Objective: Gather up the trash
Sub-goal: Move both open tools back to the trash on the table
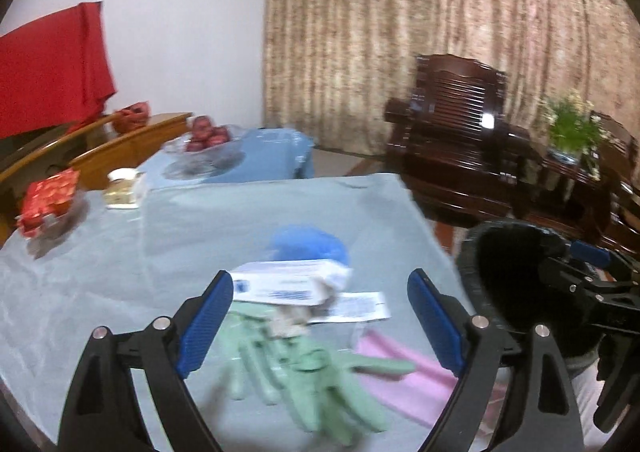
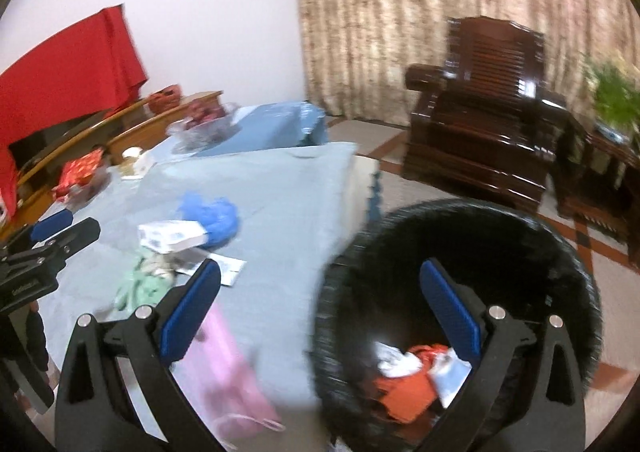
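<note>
Trash lies on the pale blue tablecloth [image 1: 240, 219]: a green glove [image 1: 316, 376], a white carton [image 1: 288, 280], a crumpled blue bag [image 1: 310, 246], a printed leaflet [image 1: 356, 306] and a pink bag [image 1: 404, 368]. My left gripper [image 1: 320, 316] hangs open over the glove and carton, holding nothing. My right gripper [image 2: 320, 304] is open and empty above the table's edge and the black bin [image 2: 460, 244], which holds orange and white scraps [image 2: 408, 376]. The right wrist view also shows the glove [image 2: 140, 286], carton [image 2: 172, 236], blue bag [image 2: 212, 215], pink bag [image 2: 228, 364] and left gripper [image 2: 64, 232].
A glass fruit bowl [image 1: 204, 147], a jar [image 1: 122, 187] and a red box [image 1: 48, 199] stand at the table's far left. A dark wooden armchair [image 2: 492, 107] and a potted plant [image 1: 572, 127] stand beyond the bin, before a curtain. The right gripper [image 1: 580, 272] reaches over the bin [image 1: 508, 272].
</note>
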`<state>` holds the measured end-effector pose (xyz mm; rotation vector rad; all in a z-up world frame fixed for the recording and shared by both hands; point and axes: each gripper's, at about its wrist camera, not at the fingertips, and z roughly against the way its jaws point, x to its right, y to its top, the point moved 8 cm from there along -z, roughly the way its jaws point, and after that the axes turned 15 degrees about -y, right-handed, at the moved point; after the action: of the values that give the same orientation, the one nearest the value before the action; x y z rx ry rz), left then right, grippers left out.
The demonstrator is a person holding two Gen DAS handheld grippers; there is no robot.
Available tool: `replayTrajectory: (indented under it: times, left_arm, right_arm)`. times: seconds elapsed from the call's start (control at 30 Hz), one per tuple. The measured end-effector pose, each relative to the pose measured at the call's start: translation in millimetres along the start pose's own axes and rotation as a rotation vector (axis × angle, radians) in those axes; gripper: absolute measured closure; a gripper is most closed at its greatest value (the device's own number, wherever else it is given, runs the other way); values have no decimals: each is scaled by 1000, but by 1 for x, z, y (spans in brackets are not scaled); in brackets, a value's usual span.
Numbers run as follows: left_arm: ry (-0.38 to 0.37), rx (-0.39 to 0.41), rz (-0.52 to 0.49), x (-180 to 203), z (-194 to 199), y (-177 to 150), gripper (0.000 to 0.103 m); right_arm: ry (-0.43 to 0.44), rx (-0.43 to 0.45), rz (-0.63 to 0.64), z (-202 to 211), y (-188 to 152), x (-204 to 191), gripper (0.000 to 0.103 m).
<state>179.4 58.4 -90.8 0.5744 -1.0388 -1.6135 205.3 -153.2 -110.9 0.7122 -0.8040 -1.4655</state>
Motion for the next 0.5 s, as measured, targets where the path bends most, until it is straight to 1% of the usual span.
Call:
replayTrajectory:
  times: [0.2,0.5]
  left_arm:
    - [74,7,45,-47,18,-11,16]
    - [140,-11,94,-100,12,-20,16]
  right_arm:
    - [89,3,67,-10,9,-58,6]
    - [178,-1,123,-41,20,-126,6]
